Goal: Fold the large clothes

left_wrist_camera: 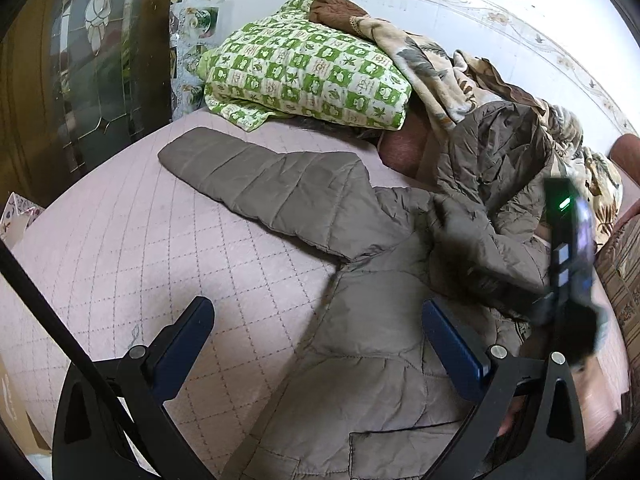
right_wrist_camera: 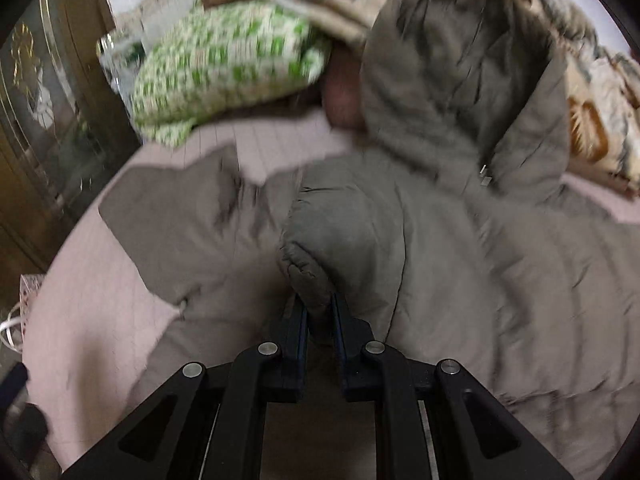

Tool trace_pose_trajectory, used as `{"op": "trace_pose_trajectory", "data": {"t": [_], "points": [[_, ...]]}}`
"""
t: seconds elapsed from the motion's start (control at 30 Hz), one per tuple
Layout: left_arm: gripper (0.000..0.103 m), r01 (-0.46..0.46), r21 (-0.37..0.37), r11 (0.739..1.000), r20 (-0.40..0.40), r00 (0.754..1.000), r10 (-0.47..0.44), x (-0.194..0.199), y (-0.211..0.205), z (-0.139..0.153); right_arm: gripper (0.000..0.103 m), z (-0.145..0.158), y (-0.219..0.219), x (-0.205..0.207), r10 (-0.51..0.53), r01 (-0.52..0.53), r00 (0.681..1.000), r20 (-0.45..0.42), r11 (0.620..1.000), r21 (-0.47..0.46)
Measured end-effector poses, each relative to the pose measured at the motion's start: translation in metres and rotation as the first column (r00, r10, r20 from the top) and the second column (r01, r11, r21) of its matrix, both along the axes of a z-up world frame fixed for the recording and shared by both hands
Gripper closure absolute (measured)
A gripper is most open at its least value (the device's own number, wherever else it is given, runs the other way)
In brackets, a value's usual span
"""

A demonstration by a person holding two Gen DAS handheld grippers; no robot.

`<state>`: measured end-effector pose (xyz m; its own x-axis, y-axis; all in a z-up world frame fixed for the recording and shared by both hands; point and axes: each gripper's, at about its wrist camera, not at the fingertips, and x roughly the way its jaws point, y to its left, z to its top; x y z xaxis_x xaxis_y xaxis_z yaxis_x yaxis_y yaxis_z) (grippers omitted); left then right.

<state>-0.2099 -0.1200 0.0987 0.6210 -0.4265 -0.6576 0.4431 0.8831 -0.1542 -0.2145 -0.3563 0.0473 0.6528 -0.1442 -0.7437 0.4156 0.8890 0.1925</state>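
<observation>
L wrist cam sits behind the left tool [left_wrist_camera: 318,344], tilted down over the bed [left_wrist_camera: 120,240], facing the green checked pillow [left_wrist_camera: 308,76] at 12 o'clock, w/ the right tool [left_wrist_camera: 568,248] at 3 o'clock. R wrist cam looks down its right tool [right_wrist_camera: 320,312], close on the grey coat [right_wrist_camera: 460,240]. Both share coat [left_wrist_camera: 360,320], pillow [right_wrist_camera: 224,68], bed [right_wrist_camera: 92,320] & wardrobe [left_wrist_camera: 80,60] at 10 o'clock.

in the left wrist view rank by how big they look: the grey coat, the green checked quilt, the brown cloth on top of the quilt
1. grey coat, though it lies nearest the camera
2. green checked quilt
3. brown cloth, mostly hidden
</observation>
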Motion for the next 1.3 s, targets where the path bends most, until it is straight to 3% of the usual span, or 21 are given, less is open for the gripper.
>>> {"op": "trace_pose_trajectory", "data": {"t": [0.07,0.13,0.17,0.27,0.33,0.43,0.5,0.6,0.67,0.73,0.77,0.9,0.97,1.07,1.17,1.27,1.3], "points": [[0.000,0.004,0.004,1.000,-0.004,1.000,-0.004,0.000,-0.002,-0.001,0.087,-0.012,0.000,0.005,0.008,-0.007,0.999,-0.033,1.000,0.026],[0.000,0.006,0.009,1.000,-0.005,1.000,-0.006,-0.001,-0.005,-0.002,0.078,-0.011,-0.003,0.003,0.035,-0.033,0.999,-0.023,0.997,0.065],[0.000,0.009,0.009,1.000,-0.006,1.000,-0.009,-0.001,-0.006,-0.002,0.073,-0.005,-0.006,-0.001,0.066,-0.065,0.998,-0.010,0.993,0.095],[0.000,0.019,0.011,1.000,-0.008,1.000,-0.019,-0.001,-0.010,-0.002,0.072,0.022,-0.015,-0.024,0.143,-0.155,0.987,0.076,0.970,0.188],[0.000,0.034,0.008,0.999,-0.008,0.999,-0.034,-0.002,-0.015,0.000,0.072,0.043,-0.022,-0.045,0.143,-0.167,0.980,0.136,0.968,0.185],[0.000,0.094,0.001,0.996,-0.005,0.996,-0.094,-0.005,-0.029,0.007,0.066,0.071,-0.055,-0.087,0.063,-0.098,0.974,0.218,0.983,0.155],[0.000,0.177,-0.013,0.984,-0.018,0.984,-0.178,-0.006,-0.046,0.013,0.062,0.079,-0.094,-0.119,-0.072,0.045,0.971,0.229,0.992,0.119],[0.000,0.267,0.031,0.963,0.004,0.964,-0.267,-0.004,-0.090,0.024,0.062,0.072,-0.150,-0.153,-0.254,0.246,0.952,0.168,0.967,0.072],[0.000,0.336,0.033,0.941,-0.027,0.942,-0.335,0.003,-0.123,0.023,0.062,0.060,-0.179,-0.171,-0.337,0.335,0.934,0.122,0.942,0.040],[0.000,0.378,0.063,0.924,-0.061,0.925,-0.374,0.010,-0.157,0.013,0.062,0.043,-0.203,-0.184,-0.385,0.380,0.919,0.083,0.923,0.067],[0.000,0.421,0.093,0.902,-0.084,0.906,-0.414,0.012,-0.179,0.002,0.062,0.031,-0.215,-0.187,-0.403,0.398,0.913,0.057,0.913,0.087],[0.000,0.462,0.173,0.870,-0.188,0.882,-0.432,0.026,-0.221,-0.045,0.062,-0.001,-0.239,-0.186,-0.406,0.405,0.914,-0.016,0.907,0.115],[0.000,0.424,0.230,0.876,-0.225,0.899,-0.376,0.036,-0.227,-0.070,0.062,-0.017,-0.242,-0.180,-0.390,0.394,0.919,-0.057,0.912,0.113],[0.000,0.429,0.191,0.883,-0.305,0.881,-0.362,0.051,-0.227,-0.090,0.062,-0.035,-0.239,-0.168,-0.357,0.367,0.927,-0.115,0.925,0.093],[0.000,0.435,0.210,0.876,-0.289,0.883,-0.369,0.047,-0.230,-0.089,0.062,-0.041,-0.243,-0.162,-0.359,0.372,0.924,-0.132,0.925,0.084],[0.000,0.434,0.172,0.884,-0.275,0.883,-0.380,0.043,-0.224,-0.078,0.062,-0.023,-0.238,-0.162,-0.376,0.387,0.915,-0.145,0.921,0.050],[0.000,0.435,0.162,0.886,-0.270,0.883,-0.384,0.042,-0.221,-0.071,0.062,-0.010,-0.229,-0.166,-0.376,0.383,0.920,-0.109,0.923,0.046]]}}
